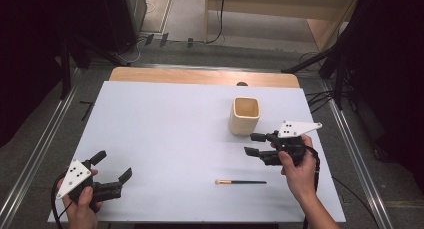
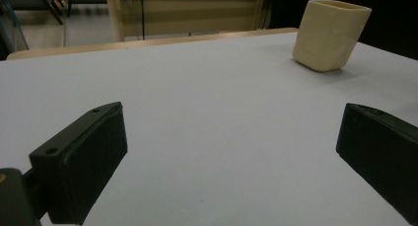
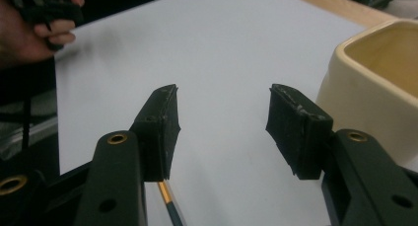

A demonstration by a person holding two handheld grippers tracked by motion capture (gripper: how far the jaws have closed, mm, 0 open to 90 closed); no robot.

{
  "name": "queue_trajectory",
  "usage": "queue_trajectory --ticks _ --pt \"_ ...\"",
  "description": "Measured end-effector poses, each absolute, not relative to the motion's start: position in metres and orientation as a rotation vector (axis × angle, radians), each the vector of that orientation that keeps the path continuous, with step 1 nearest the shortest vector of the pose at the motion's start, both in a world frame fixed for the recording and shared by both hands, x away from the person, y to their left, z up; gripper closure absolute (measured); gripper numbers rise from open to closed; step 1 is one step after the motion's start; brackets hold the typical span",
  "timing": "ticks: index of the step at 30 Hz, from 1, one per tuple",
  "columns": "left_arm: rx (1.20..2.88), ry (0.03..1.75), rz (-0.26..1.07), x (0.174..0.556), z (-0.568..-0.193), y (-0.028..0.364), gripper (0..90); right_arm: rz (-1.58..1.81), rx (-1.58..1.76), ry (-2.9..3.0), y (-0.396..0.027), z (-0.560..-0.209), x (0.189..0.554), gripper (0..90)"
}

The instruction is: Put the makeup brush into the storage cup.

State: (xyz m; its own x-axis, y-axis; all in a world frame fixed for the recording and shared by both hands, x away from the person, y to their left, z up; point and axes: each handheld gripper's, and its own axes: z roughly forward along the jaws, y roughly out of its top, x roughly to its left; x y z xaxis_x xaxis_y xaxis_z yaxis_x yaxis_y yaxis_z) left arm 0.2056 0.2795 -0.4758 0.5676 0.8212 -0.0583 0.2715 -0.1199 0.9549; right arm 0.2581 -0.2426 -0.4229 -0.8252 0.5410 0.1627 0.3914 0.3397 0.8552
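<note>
Two hand-held grippers above a white table bearing a cream cup and a slim brush.

Right gripper (image 1: 256, 144), right of centre, jaws part-spread and empty, just below the cup (image 1: 245, 116); the brush (image 1: 241, 182) lies flat at lower centre, beneath it. Left gripper (image 1: 114, 165), lower left, jaws spread wide, holding nothing.

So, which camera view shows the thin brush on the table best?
The high view: the whole brush lies flat on the white table, orange end leftward, in front of the right gripper. The right gripper view shows just a short piece of it beside one jaw. The left gripper view looks toward the cream cup.
</note>
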Motion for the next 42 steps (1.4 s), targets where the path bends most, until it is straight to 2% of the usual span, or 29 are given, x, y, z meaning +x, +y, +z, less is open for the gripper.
queue_trajectory --ticks 4,14,26,42 --pt "1.675 0.924 0.608 0.206 -0.476 0.280 0.0 1.306 0.832 2.538 -0.232 -0.427 0.261 52.0" --pt "1.682 0.923 0.610 0.206 -0.476 0.279 0.0 1.123 0.691 2.747 -0.220 -0.432 0.266 66.3" --pt "1.683 0.924 0.609 0.206 -0.477 0.279 0.0 0.879 0.478 2.917 -0.194 -0.446 0.266 69.0" --pt "1.702 0.906 0.614 0.206 -0.477 0.277 0.0 0.693 0.395 3.044 -0.175 -0.465 0.262 73.6"
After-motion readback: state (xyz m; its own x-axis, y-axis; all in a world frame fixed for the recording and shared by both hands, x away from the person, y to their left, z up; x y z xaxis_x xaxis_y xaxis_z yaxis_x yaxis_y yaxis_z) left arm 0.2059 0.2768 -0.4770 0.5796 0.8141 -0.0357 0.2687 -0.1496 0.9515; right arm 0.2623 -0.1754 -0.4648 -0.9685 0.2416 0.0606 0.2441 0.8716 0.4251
